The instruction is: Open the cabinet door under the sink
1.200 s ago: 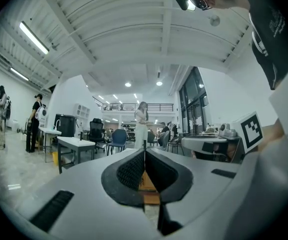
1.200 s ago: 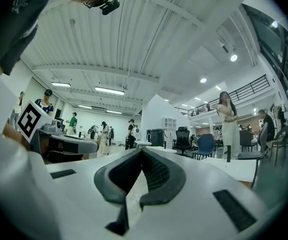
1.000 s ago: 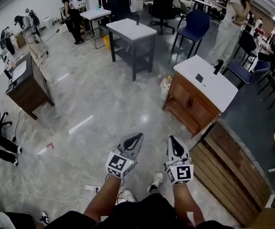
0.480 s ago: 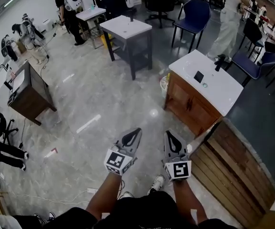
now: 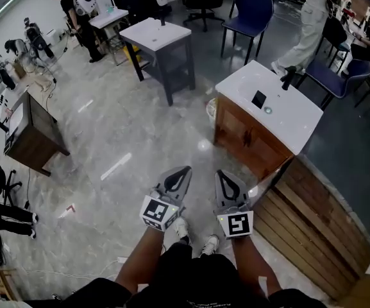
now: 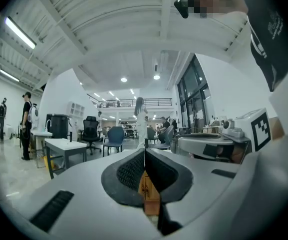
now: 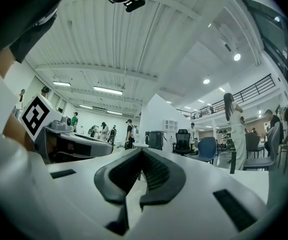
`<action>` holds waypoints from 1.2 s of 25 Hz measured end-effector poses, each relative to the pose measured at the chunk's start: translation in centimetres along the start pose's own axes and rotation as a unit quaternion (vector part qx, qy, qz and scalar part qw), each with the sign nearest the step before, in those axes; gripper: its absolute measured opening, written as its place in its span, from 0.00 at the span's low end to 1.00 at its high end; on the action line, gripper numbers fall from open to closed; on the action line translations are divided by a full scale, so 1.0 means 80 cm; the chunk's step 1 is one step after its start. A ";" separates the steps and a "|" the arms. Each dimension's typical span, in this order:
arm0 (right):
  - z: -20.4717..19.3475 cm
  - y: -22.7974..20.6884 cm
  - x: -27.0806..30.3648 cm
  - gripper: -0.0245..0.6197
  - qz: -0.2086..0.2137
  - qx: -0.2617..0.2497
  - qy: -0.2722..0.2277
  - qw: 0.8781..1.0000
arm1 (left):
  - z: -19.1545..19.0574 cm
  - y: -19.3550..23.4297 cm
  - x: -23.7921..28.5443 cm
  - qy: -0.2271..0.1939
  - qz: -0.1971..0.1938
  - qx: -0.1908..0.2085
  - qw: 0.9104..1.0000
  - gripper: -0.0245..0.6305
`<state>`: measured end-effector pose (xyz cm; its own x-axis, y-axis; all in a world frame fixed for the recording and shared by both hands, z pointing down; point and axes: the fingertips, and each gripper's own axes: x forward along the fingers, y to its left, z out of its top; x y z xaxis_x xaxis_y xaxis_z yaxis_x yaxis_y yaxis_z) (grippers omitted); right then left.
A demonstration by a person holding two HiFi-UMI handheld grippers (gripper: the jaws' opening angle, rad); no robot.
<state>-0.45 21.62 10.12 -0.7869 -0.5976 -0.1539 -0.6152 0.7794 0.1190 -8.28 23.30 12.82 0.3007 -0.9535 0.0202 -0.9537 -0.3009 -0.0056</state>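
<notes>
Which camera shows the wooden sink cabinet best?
The head view: it shows the whole wooden sink cabinet from above, with its white top and closed doors. The left gripper view catches only a sliver of its wood low in the middle. The right gripper view shows nothing clear of it.

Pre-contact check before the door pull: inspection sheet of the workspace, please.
Surface: glossy grey floor.
Job's things: wooden sink cabinet, doors shut; white sink top with black faucet.
Clutter: slatted wooden panel beside the cabinet.
Grippers: left gripper and right gripper both shut, empty, short of the cabinet.
Cables: thin lead on the floor, lower left.
Surroundings: grey table, blue chair, people standing around.
</notes>
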 end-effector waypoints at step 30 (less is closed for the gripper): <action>-0.092 -0.136 0.178 0.07 -0.144 -0.038 0.076 0.986 | -0.041 0.143 0.212 0.005 -0.162 -0.020 0.987 0.07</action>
<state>-5.35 3.22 13.86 -0.5739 -0.8177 -0.0438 -0.8113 0.5605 0.1664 -14.12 3.72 16.35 0.5899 -0.8071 0.0252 -0.8072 -0.5887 0.0419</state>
